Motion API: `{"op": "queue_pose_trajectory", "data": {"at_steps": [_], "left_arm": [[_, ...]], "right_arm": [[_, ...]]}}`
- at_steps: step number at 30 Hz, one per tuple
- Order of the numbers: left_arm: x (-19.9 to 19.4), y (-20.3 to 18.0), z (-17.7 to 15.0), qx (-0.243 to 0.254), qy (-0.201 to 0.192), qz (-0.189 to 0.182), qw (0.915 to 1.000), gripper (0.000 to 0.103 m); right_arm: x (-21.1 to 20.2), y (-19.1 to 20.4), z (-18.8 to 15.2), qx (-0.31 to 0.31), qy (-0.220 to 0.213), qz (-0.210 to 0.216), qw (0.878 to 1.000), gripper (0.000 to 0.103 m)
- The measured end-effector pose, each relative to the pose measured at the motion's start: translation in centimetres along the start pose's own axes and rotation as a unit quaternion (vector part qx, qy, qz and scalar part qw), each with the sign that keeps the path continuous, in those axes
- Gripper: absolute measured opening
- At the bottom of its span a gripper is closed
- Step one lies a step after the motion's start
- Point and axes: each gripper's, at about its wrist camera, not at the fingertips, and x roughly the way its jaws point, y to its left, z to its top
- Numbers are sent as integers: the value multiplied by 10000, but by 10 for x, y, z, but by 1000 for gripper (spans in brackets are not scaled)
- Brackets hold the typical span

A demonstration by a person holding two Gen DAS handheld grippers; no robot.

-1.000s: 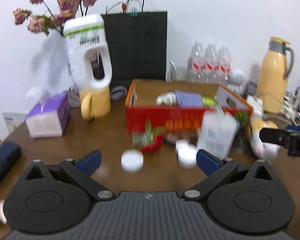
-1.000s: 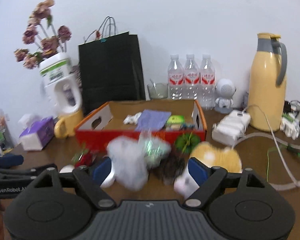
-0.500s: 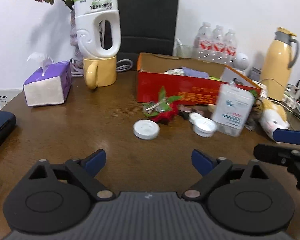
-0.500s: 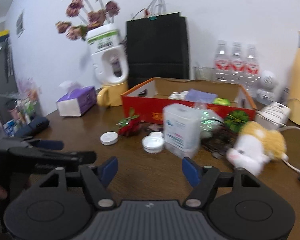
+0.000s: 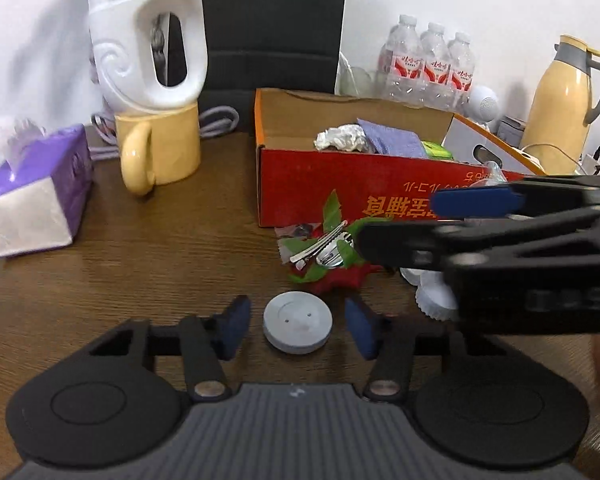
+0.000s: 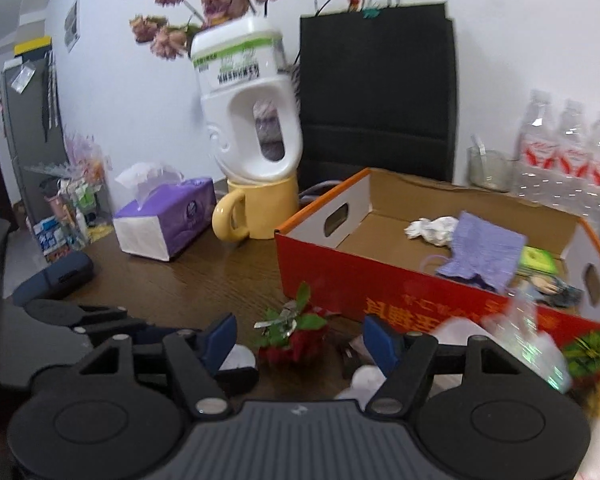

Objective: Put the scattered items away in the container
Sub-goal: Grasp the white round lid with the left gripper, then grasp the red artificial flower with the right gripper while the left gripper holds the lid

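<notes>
Your left claw (image 5: pixel 298 326) sits low over the brown bench (image 5: pixel 140 264), its jaws closing around a round white lid (image 5: pixel 298 327) that lies flat between the blue pads (image 5: pixel 236 326); a thin gap shows on each side, so the pads do not yet press it. Your right claw (image 6: pixel 298 338) stands open with nothing held, its pads either side of a red flower clip (image 6: pixel 296 338) with green leaves and a silver hairpin, which lies on the bench just in front of the container. In the left wrist view that claw reaches in from the right, above 2 more white caps (image 5: pixel 432 294) that it partly hides. Just beyond the clip stands the red cardboard box (image 5: pixel 340 184), open-topped, already holding a crumpled tissue (image 5: pixel 340 138), a purple cloth (image 5: pixel 392 142) and a green packet (image 6: pixel 538 260). A blurred clear plastic item (image 6: pixel 528 340) shows at the box's near right corner. To the left, a purple tissue box (image 5: pixel 36 196) and a yellow mug (image 5: pixel 160 152) carrying a white jug (image 5: pixel 148 40) stand well apart from the lid. Against the wall at the back are a black paper bag (image 6: pixel 376 92), 3 water bottles (image 5: pixel 430 64) and a yellow thermos (image 5: pixel 564 108).
</notes>
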Motion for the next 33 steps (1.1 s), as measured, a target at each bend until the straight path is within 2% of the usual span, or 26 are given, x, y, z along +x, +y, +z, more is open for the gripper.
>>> {"op": "queue_pose_trajectory", "data": {"at_steps": [2, 7, 11, 15, 19, 22, 25, 30, 33], "left_arm": [[1, 3, -3, -10, 62, -34, 10000, 40], [-3, 8, -5, 58, -26, 80, 9999, 40], [-20, 24, -4, -216, -258, 301, 9990, 39], [-29, 40, -8, -525, -262, 563, 9967, 39], [-36, 48, -7, -682, -338, 601, 9953, 39], [-38, 49, -6, -730, -368, 673, 9944, 39], [-41, 50, -7, -756, -393, 695, 9939, 39], [-50, 51, -8, -809, -440, 749, 9929, 39], [-59, 47, -10, -805, -491, 750, 9927, 39]], "right_arm": [[13, 2, 4, -150, 27, -3, 9999, 68], [32, 6, 12, -412, 113, -100, 9990, 67], [36, 15, 12, -692, 159, -174, 9973, 66], [38, 24, 9, -778, 182, -81, 9968, 63], [50, 33, 3, -1022, 317, -271, 9939, 63], [60, 35, -3, -1045, 429, -290, 9932, 62], [66, 34, -8, -945, 496, -245, 9940, 51], [55, 28, -8, -663, 310, -269, 9970, 48], [31, 29, -9, -604, 59, -291, 9977, 48]]}}
